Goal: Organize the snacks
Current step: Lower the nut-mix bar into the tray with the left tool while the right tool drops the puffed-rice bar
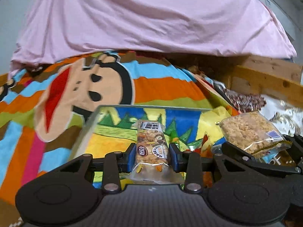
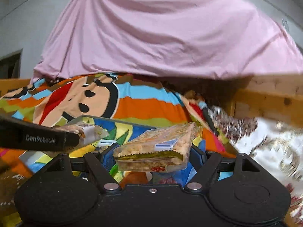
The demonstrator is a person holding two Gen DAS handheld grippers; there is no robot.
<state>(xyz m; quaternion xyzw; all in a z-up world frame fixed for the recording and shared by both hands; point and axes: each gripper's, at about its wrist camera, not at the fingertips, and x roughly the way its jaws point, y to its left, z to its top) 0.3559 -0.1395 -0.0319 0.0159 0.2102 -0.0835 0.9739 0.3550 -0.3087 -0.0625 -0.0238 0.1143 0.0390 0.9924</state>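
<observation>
My left gripper (image 1: 152, 156) is shut on a nut bar in a clear wrapper (image 1: 151, 143), held over a clear plastic box (image 1: 90, 121) that lies on a colourful cartoon blanket (image 1: 155, 87). My right gripper (image 2: 153, 157) is shut on a wrapped puffed-rice cake (image 2: 159, 147), held over the same box (image 2: 83, 117). The rice cake (image 1: 250, 130) and the right gripper show at the right in the left wrist view. The left gripper (image 2: 37, 138) with its nut bar (image 2: 90, 130) shows at the left in the right wrist view.
A pink cloth (image 1: 144, 17) hangs behind the blanket. A wooden bed frame (image 1: 269, 79) runs at the right. Shiny snack wrappers (image 1: 244, 100) lie on a white patterned sheet (image 2: 269, 132) at the right. More snack packets (image 2: 136, 177) lie under the right gripper.
</observation>
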